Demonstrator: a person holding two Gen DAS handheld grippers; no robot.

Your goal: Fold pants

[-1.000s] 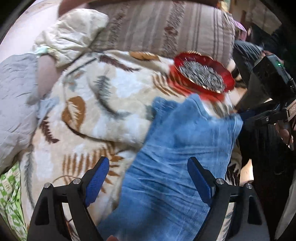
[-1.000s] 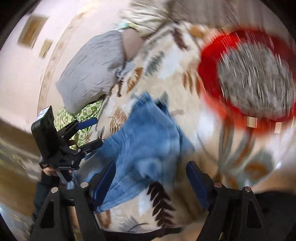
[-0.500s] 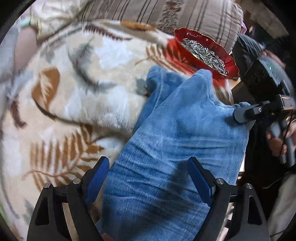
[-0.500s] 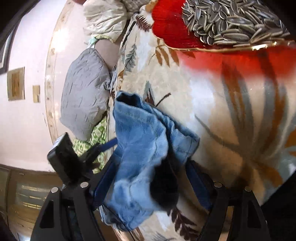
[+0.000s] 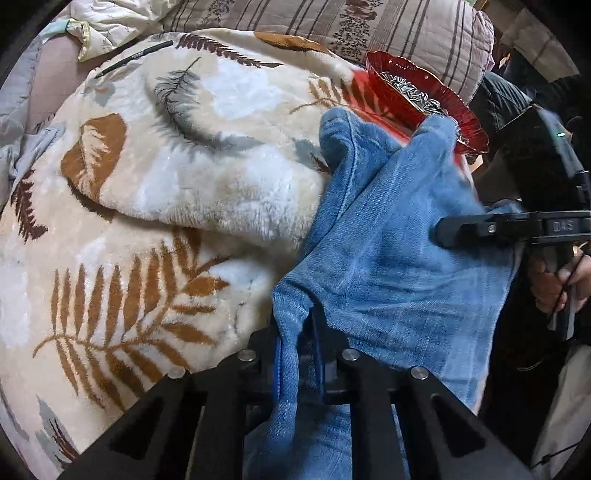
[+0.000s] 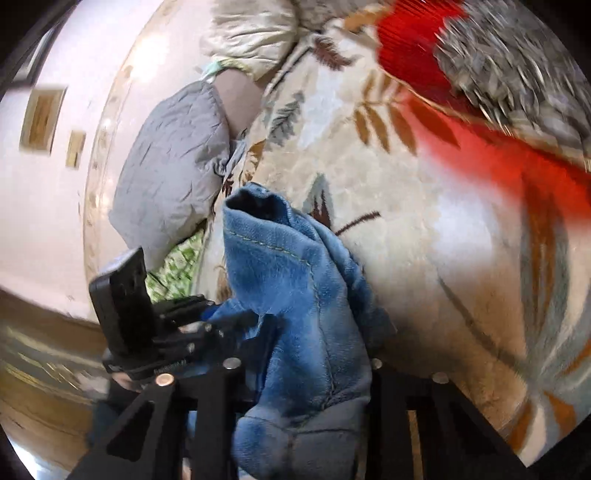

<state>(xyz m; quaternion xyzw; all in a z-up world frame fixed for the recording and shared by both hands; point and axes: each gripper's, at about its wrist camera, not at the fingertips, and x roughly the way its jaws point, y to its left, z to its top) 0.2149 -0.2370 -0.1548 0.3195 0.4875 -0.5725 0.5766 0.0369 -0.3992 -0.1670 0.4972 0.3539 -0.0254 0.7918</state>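
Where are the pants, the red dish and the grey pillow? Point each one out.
pants [image 5: 388, 258]: left wrist view, on the flat denim panel.
red dish [image 5: 443, 107]: left wrist view, on its rim beside the seeds.
grey pillow [image 6: 170, 158]: right wrist view, on the middle of its crinkled cover.

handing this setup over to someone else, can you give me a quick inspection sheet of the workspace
surface: plush leaf-print blanket, rumpled, on a bed.
job's things: blue pants bunched, lying on the blanket's near edge, one open end raised.
clutter: red dish of sunflower seeds just beyond the pants; a dark pen on the blanket's far side.
grippers: left gripper closing, a fold of pants between its jaws; right gripper closing, bunched pants between its jaws.
cables: a thin cord by the hand holding the right gripper.
surroundings: striped pillow, grey pillow, pale wall.
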